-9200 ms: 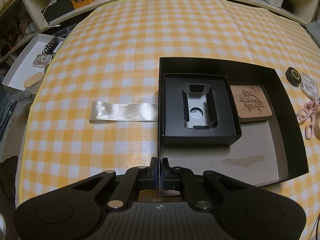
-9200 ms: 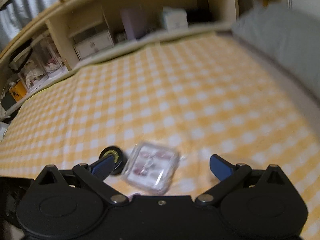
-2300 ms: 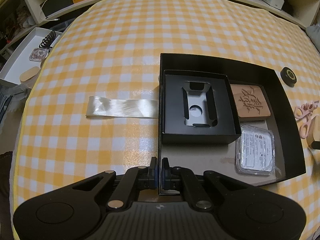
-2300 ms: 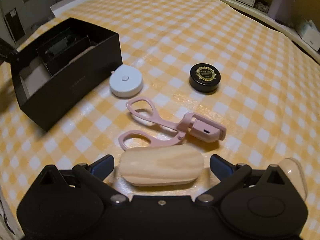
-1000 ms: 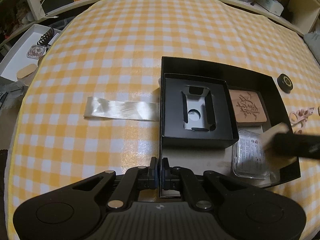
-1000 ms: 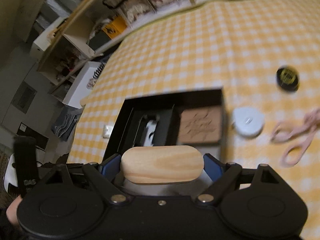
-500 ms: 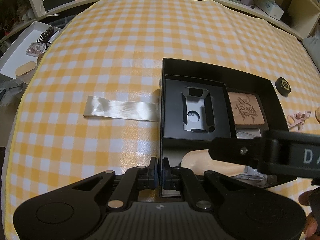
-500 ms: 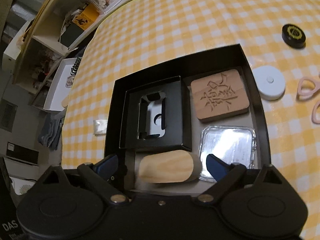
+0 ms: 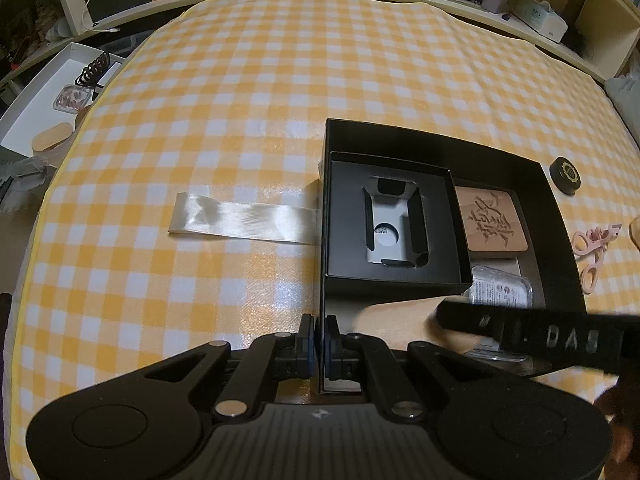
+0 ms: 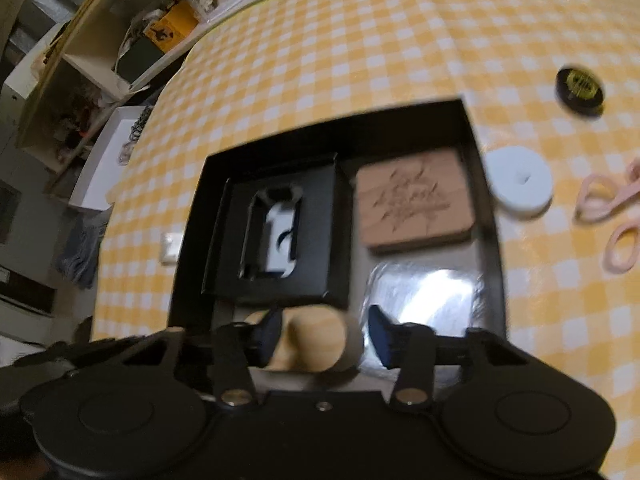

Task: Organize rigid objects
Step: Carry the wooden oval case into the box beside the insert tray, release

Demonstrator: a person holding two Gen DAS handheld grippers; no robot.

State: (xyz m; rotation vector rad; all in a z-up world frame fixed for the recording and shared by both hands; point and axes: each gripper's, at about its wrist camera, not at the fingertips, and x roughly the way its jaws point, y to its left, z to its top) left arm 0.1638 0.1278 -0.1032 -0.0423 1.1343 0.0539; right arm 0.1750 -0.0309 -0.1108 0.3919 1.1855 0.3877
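Pale wooden oblong block [image 10: 316, 338] lies in the black box [image 10: 486, 216] — front compartment.

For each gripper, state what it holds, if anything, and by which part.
The left gripper is shut on the near wall of the black box. The right gripper is closing around the pale wooden oval block, but the blur hides whether it grips.

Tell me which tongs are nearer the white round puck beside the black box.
Right. The right tongs hang over the box's near end, with the puck just outside its far wall; the left tongs clamp the opposite wall of the black box.
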